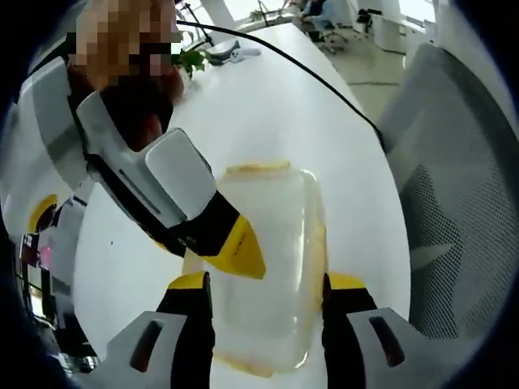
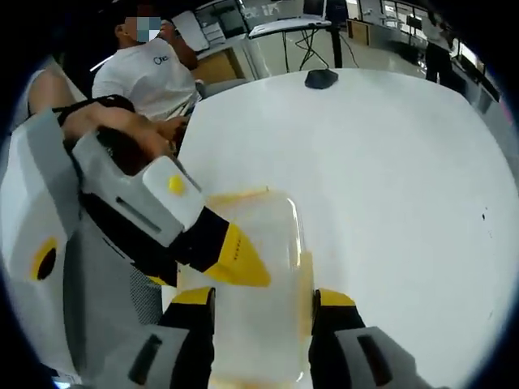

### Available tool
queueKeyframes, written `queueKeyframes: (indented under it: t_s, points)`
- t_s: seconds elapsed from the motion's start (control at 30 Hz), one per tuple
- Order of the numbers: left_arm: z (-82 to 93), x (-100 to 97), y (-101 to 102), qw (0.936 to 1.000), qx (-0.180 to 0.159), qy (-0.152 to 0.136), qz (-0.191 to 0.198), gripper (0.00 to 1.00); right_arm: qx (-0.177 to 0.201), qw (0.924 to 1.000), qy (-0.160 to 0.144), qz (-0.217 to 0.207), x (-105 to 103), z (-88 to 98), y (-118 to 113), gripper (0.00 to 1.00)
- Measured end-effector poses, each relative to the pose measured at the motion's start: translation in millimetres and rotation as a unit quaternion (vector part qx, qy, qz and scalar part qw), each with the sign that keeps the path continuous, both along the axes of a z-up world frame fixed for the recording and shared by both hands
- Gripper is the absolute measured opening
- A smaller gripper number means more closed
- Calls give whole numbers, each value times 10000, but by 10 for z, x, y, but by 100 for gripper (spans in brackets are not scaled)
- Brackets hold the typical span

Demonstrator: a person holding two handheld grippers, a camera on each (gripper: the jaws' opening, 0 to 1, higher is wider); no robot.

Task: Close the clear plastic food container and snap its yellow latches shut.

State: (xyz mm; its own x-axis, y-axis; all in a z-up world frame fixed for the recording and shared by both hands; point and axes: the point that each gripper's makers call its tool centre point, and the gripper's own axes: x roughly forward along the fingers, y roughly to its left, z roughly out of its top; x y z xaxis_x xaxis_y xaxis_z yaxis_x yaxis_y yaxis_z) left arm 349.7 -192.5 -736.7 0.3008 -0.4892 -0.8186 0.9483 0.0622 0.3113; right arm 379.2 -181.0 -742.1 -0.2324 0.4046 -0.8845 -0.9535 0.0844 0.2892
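Both grippers straddle the clear container (image 1: 272,267) on the white worktop (image 1: 276,105). The left gripper (image 1: 268,292) and right gripper (image 2: 263,304) each stand wide open, fingers (image 1: 190,312) either side of the box, gripping nothing. Uneven pressure could skid it or leave a yellow latch (image 1: 258,168) unsnapped. It looks empty, lid on.

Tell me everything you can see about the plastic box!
The box is clear plastic with rounded corners and yellow latches along its edges. Its lid looks to be on, lying flat. It sits on a white table. In the left gripper view the left gripper has a jaw on each side of it, and the right gripper's yellow tip is over its lid. Whether the latches are snapped shut cannot be told.
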Motion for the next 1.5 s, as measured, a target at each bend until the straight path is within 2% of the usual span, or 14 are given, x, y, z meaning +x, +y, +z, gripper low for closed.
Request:
queueKeyframes:
  t_s: [0.07, 0.1, 0.13, 0.47, 0.57, 0.87, 0.97, 1.0, 1.07, 1.13, 1.23, 1.3, 1.5]
  points:
    - [-34, -6, -13, 10000, -20, -23, -55, 50, -59, 9999, 100, 42, 9, -16, 2, 43]
    - [-38, -16, -10, 10000, 9, -2, -40, 50, -321, 9994, 144, -48, -4, -36, -91, 43]
    - [-36, -15, -11, 10000, 56, 22, -29, 50, -174, 9995, 261, 52, -35, -71, -36, 43]
    - [-42, -32, -10, 10000, 31, -1, -56, 51, -150, 9996, 208, 112, -13, -29, -21, 44]
    - [-38, -27, -10, 9999, -90, 15, -49, 51, -152, 9996, 209, 81, -10, -18, -13, 45]
    - [-13, -33, -10, 9995, -246, 63, -179, 52, 135, 9996, -246, 3, 8, 39, 0, 46]
    - [19, -51, -36, 9990, -361, 187, -177, 50, 175, 9992, -350, -94, 1, 22, -17, 65]
    - [35, -61, -41, 9988, -382, 231, -211, 49, 235, 9990, -380, -61, -18, 39, -27, 64]
    - [56, -70, -25, 9986, -330, 386, -145, 47, 366, 9983, -451, -39, -42, 97, -33, 56]
    - [125, -63, -36, 9976, -456, 505, -86, 52, 493, 9969, -583, -172, -17, 137, -28, 58]
    - [194, -60, 6, 9965, -440, 693, -131, 58, 552, 9957, -738, -101, -51, 184, -82, 60]
    - [263, -39, 36, 9960, -445, 705, -323, 59, 595, 9952, -776, -104, -83, 215, -135, 61]
    - [291, 193, 272, 9967, -231, 706, -322, 72, 622, 9939, -906, -81, -205, 234, -334, 75]
